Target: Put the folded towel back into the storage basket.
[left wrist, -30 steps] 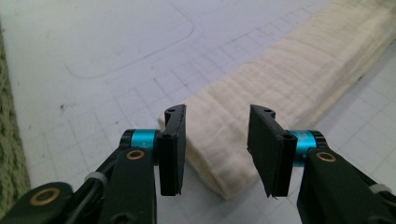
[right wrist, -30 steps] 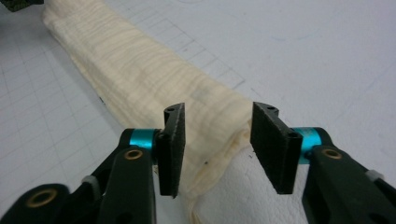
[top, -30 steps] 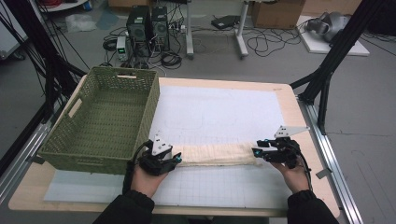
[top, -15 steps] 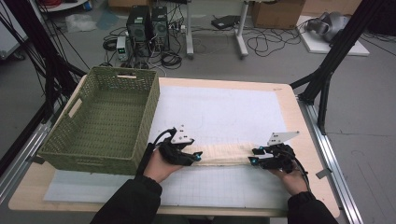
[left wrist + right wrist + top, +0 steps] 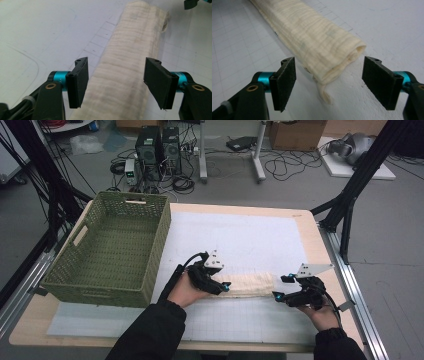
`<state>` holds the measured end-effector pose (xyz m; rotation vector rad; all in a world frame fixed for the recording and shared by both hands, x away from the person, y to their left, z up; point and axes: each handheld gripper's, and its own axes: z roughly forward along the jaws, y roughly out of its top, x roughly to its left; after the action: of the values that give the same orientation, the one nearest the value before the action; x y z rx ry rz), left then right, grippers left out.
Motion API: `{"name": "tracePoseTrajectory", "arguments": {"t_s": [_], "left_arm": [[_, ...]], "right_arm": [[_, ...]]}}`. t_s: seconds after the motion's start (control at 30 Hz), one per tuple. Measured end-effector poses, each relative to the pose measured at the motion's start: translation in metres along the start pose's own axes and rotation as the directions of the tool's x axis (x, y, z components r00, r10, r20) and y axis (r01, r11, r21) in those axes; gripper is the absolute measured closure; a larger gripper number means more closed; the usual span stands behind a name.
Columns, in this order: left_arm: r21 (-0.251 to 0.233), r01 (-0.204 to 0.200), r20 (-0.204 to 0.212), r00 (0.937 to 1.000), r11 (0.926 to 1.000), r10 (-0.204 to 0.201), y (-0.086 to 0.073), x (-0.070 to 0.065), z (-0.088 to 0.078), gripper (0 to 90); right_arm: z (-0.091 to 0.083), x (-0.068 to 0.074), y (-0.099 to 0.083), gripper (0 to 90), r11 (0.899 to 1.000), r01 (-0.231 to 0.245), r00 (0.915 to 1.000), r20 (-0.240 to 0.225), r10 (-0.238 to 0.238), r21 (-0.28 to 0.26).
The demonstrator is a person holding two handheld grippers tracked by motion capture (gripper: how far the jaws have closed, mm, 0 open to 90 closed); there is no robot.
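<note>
The left hand-held gripper (image 5: 116,83) has just been opening, its jaws wide astride one end of the rolled cloth (image 5: 248,284), pads clear. The right hand-held gripper (image 5: 329,83) likewise opened at the other end. The cloth lies on the worktop (image 5: 280,215).

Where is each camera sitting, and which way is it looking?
High view: above the person's side, looking forward and down on the table; both forearms, left gripper and right gripper show.
Left gripper view: rides the left gripper, looking along the rolled cloth; its open jaws straddle it.
Right gripper view: rides the right gripper, facing the cloth's end; jaws open.
All views share the rolled cloth.
</note>
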<state>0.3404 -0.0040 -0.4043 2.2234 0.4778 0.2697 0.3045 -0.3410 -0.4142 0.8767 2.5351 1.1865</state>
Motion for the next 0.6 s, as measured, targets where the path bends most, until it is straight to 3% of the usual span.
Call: {"name": "tracePoseTrajectory", "arguments": {"t_s": [0.13, 0.4, 0.6], "left_arm": [[0.039, -0.027, 0.019, 0.9995, 0.9989, 0.026, 0.010, -0.001, 0.009, 35.7], [0.061, -0.066, 0.065, 0.9960, 0.9959, 0.062, 0.031, -0.004, 0.019, 32.4], [0.151, -0.067, 0.098, 0.9938, 0.9863, 0.052, 0.026, -0.002, 0.040, 32.2]], "right_arm": [[-0.007, 0.001, -0.003, 24.1, 1.000, -0.008, 0.9999, 0.007, 0.008, -0.006], [-0.014, 0.000, -0.006, 21.8, 0.999, -0.009, 0.9999, 0.012, 0.009, -0.032], [-0.016, -0.002, -0.009, 21.8, 0.999, -0.012, 0.9998, 0.017, 0.012, -0.030]]}}
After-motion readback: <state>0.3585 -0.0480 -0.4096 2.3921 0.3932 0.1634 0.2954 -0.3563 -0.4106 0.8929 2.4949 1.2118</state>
